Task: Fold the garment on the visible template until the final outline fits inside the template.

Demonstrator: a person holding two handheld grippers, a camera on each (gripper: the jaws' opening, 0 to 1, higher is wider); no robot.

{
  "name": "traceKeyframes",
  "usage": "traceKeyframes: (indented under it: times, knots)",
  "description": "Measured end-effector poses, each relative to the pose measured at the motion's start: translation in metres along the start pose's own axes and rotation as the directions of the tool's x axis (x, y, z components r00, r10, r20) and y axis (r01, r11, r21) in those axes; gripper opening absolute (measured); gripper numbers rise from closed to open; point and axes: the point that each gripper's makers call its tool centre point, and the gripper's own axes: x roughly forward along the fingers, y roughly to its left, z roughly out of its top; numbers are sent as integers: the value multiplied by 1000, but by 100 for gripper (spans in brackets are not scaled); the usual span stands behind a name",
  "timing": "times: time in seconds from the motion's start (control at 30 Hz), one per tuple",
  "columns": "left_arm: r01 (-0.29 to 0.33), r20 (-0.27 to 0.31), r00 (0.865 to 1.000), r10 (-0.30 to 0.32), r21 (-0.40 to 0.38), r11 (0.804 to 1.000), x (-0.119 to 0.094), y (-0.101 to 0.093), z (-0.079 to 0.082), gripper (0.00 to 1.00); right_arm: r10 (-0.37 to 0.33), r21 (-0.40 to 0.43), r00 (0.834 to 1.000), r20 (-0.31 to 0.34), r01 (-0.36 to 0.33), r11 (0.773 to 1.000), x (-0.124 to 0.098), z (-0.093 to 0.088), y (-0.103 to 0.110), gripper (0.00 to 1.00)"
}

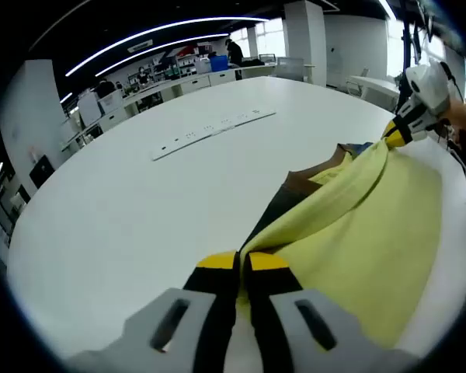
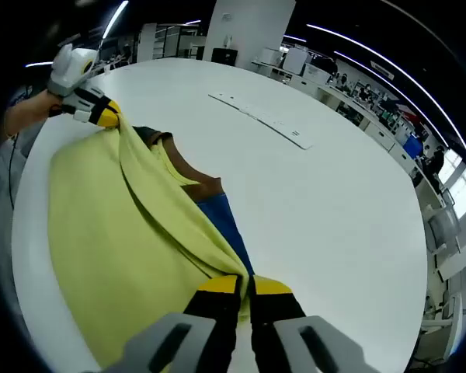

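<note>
A pale yellow garment (image 1: 357, 233) is stretched taut above the white table between both grippers. My left gripper (image 1: 241, 263) is shut on one end of its edge. My right gripper (image 1: 398, 132), held by a hand at the upper right, is shut on the other end. The right gripper view shows the same garment (image 2: 116, 233), with my right gripper (image 2: 246, 286) pinching its near edge and my left gripper (image 2: 107, 113) at the far end. A brown collar (image 2: 194, 175) and a blue patch (image 2: 227, 221) show beside the fold. I cannot tell whether the blue belongs to the garment.
The large round white table (image 1: 140, 210) spreads to the left of the garment. A long white strip (image 1: 217, 124) lies across its far half, also seen as the strip (image 2: 264, 116). Desks, pillars and people stand in the background.
</note>
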Motion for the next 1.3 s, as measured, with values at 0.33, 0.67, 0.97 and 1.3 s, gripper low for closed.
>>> traceKeyframes:
  times: [0.33, 0.67, 0.97, 1.3]
  knots:
    - [18, 23, 1000, -19, 44, 999, -14, 9, -4, 17, 6, 70, 997, 76, -11, 997, -11, 2, -7, 18]
    - [5, 6, 1000, -6, 133, 991, -30, 13, -18, 17, 41, 25, 995, 92, -43, 999, -33, -5, 0, 26]
    - [-5, 10, 1000, 2, 303, 953, -21, 13, -18, 12, -1, -144, 999, 37, 7, 990, -23, -18, -3, 23]
    - [-65, 67, 997, 50, 235, 970, -6, 30, -1, 6, -62, 7, 990, 123, 62, 998, -9, -5, -19, 11]
